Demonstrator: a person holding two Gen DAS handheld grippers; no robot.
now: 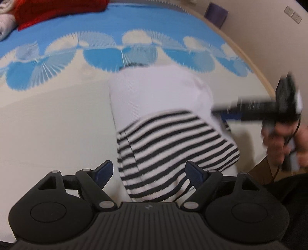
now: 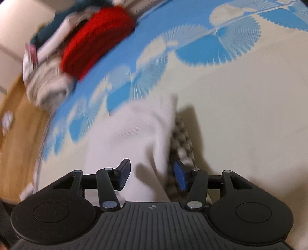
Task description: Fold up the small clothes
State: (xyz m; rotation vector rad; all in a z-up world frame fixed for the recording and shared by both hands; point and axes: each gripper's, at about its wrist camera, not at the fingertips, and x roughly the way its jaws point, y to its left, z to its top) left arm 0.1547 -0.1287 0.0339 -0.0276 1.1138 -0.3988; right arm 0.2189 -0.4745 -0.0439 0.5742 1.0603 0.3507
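Left wrist view: a blue-and-cream fan-patterned cloth [image 1: 57, 100] is seen covering the surface, largest item in frame. A pile of clothes topped by a red garment [image 1: 57, 9] sits at 11 o'clock, well apart from the work.

The task garment, a small white-and-striped top [image 1: 163, 119], lies at frame centre, white part toward 12 o'clock, a black-striped sleeve or panel folded across it toward 6 o'clock. Whether the fold is square cannot be told through the blur.

Left claw [image 1: 148, 173] is seen wide open at 6 o'clock, striped fabric below the gap, nothing pinched. Right claw [image 1: 227, 112] is seen at 3 o'clock, held by a hand [image 1: 279, 134], blurred, at the garment's right edge.

Right wrist view: right claw [image 2: 152, 176] is about half open, white fabric lying between the pads [image 2: 181, 177] with no pinch visible; no grip is judged.

Risks, as judgement:
- Loose white fold could be dragged by a pad when the right claw is pulled away; cause: fabric in the gap.
- Striped layer could slip off and unfold; cause: nothing pinned on either side.
- Table cloth could be snagged on the next grasp; cause: low approach over thin fabric.
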